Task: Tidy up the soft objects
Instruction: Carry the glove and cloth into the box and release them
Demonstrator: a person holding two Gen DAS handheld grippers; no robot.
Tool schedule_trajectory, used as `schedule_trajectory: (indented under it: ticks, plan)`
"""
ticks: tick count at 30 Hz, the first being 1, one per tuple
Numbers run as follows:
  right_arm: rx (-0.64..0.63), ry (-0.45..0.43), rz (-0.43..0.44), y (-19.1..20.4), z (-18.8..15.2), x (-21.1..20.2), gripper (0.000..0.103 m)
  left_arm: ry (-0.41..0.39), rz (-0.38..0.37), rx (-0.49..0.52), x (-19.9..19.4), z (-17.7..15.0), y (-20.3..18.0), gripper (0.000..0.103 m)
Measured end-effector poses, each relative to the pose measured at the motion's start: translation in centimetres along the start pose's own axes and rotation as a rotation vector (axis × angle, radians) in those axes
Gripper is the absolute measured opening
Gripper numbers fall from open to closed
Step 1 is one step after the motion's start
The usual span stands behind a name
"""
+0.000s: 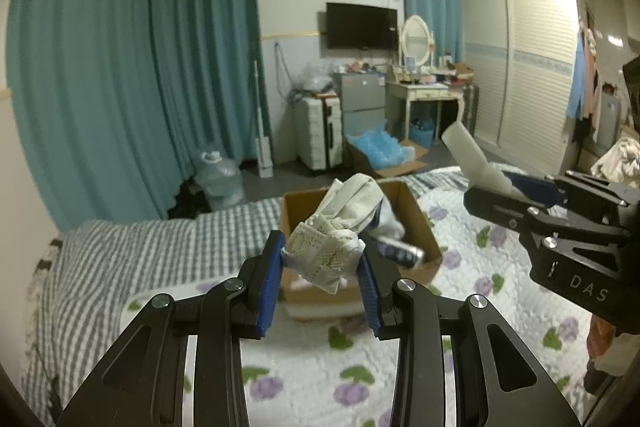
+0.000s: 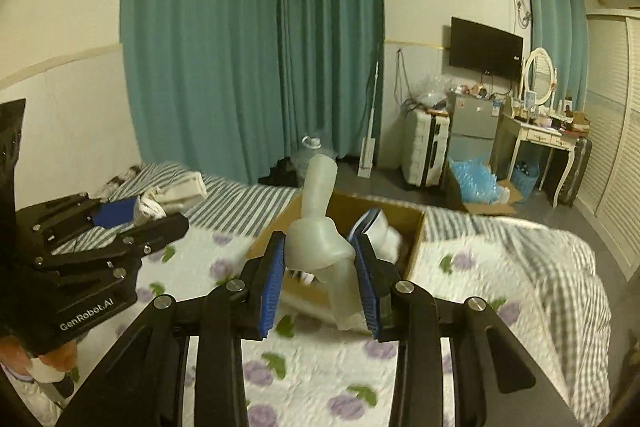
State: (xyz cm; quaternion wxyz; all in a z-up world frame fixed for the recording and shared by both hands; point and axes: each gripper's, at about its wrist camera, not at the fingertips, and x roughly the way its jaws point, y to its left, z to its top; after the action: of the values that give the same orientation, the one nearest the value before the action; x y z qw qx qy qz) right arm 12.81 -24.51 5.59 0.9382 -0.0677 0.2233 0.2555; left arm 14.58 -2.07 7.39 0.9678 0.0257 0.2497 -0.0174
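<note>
While a white mesh cloth (image 1: 326, 253) is clamped by the left tool (image 1: 322, 259), a translucent soft piece (image 2: 320, 243) is clamped by the right tool (image 2: 320, 263), the cardboard box (image 1: 420, 223) at twelve o'clock.

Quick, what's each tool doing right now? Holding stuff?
Left tool: shut on a bundle of white cloth.
Right tool: shut on a soft, see-through white plastic piece.
</note>
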Motion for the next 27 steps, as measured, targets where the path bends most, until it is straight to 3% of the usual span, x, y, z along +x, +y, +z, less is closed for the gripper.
schedule_trajectory:
  ticks: [4,10,17,20,22,27]
  plan:
    - [0.034,0.003,0.019,-2.0,2.1,3.1,0.034,0.025,0.014,0.027,5.1,1.2,-0.4,0.035]
    - [0.055,0.053,0.041,-3.8,3.6,10.8,0.034,0.092,0.029,0.041,12.7,0.2,-0.2,0.035]
    - [0.121,0.15,0.08,-5.9,2.5,21.1,0.034,0.137,0.009,0.063,18.0,-2.1,-0.6,0.038]
    - [0.139,0.163,0.082,-6.5,1.9,23.8,0.04,0.141,0.016,0.054,19.1,-2.9,-0.7,0.042]
    - [0.154,0.155,0.087,-6.6,1.8,24.5,0.06,0.15,0.028,0.042,19.6,-3.1,-0.1,0.06]
    - [0.149,0.136,0.062,-6.7,1.6,24.1,0.064,0.153,0.068,0.033,19.0,-2.6,0.2,0.061]
